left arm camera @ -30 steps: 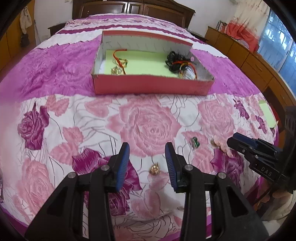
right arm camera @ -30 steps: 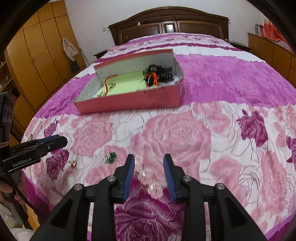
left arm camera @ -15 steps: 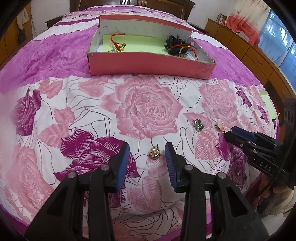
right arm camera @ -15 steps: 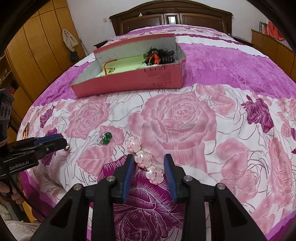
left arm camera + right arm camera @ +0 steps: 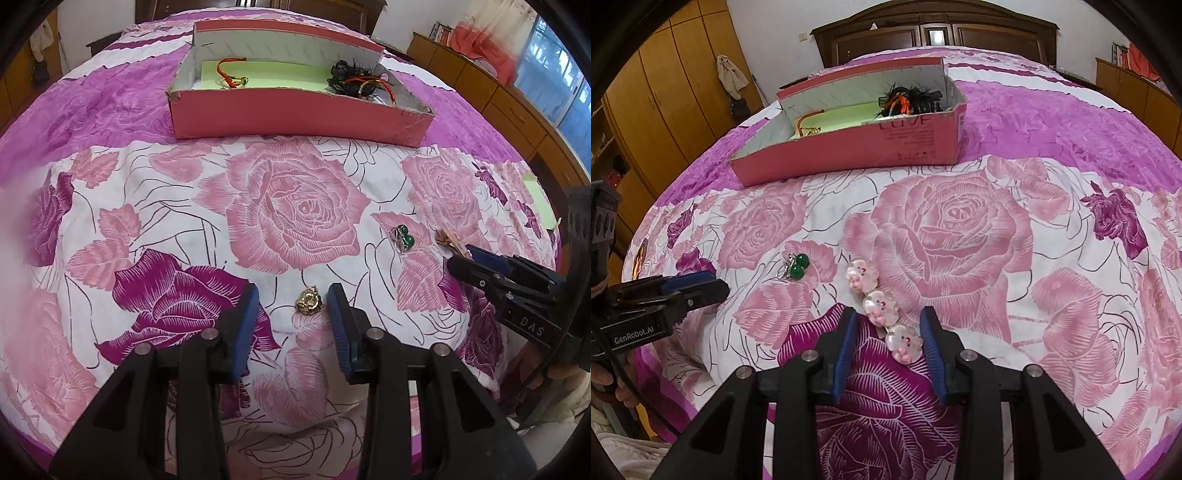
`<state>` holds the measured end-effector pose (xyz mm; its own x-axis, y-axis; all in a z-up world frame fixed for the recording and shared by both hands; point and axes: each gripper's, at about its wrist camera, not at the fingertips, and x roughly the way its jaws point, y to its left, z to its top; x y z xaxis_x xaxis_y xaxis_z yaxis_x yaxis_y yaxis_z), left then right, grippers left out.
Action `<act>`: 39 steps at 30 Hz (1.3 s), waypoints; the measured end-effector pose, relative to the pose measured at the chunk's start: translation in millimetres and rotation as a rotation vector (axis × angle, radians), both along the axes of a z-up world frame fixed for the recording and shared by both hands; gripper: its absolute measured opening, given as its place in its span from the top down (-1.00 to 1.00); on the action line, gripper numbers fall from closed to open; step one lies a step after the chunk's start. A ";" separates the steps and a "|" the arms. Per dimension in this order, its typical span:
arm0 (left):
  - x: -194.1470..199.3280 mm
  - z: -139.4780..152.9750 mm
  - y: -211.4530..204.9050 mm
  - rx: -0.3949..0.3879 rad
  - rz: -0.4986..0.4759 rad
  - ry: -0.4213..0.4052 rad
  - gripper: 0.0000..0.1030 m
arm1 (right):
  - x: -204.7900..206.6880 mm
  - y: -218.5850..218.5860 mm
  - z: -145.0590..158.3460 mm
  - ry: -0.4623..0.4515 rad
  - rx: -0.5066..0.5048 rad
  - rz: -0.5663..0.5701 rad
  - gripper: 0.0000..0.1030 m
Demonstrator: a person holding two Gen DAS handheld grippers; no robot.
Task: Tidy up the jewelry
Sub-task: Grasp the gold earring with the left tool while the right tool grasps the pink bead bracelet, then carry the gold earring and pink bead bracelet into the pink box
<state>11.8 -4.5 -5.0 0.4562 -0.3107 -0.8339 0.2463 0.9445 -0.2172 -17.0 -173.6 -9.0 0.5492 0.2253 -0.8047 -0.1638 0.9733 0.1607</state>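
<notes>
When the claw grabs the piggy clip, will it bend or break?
The piggy clip probably stays stiff: its three pigs sit in one straight row. They look glassy and shiny, so they may slip or chip if squeezed hard. The right gripper has open jaws around only the end pig, so the rest could droop.

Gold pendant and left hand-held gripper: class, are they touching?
Apart. In the left wrist view, the gold pendant lies between the open left hand-held gripper fingers, with bedspread visible on both sides.

My two views evenly lit by soft daylight, brightest from the window at my left camera's upper right, faint shadows on the bedspread, strong fisheye bending, dark vignette corners, mild edge blur, centre sharp.
</notes>
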 end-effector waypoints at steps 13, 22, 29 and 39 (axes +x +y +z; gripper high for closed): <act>-2.9 0.3 -3.1 -0.019 -0.025 -0.002 0.88 | 0.1 0.2 -2.4 -0.018 -0.011 0.000 0.42; -5.2 5.8 -2.0 -0.034 -0.023 -0.021 0.88 | -0.7 -4.0 0.6 -0.036 0.003 -0.014 0.79; -5.3 14.3 -1.1 -0.046 -0.017 -0.048 0.88 | -3.2 -6.2 8.0 -0.062 0.028 -0.023 0.80; 1.0 28.9 4.8 -0.056 0.014 -0.091 0.88 | -4.1 -12.7 24.9 -0.123 0.076 -0.043 0.80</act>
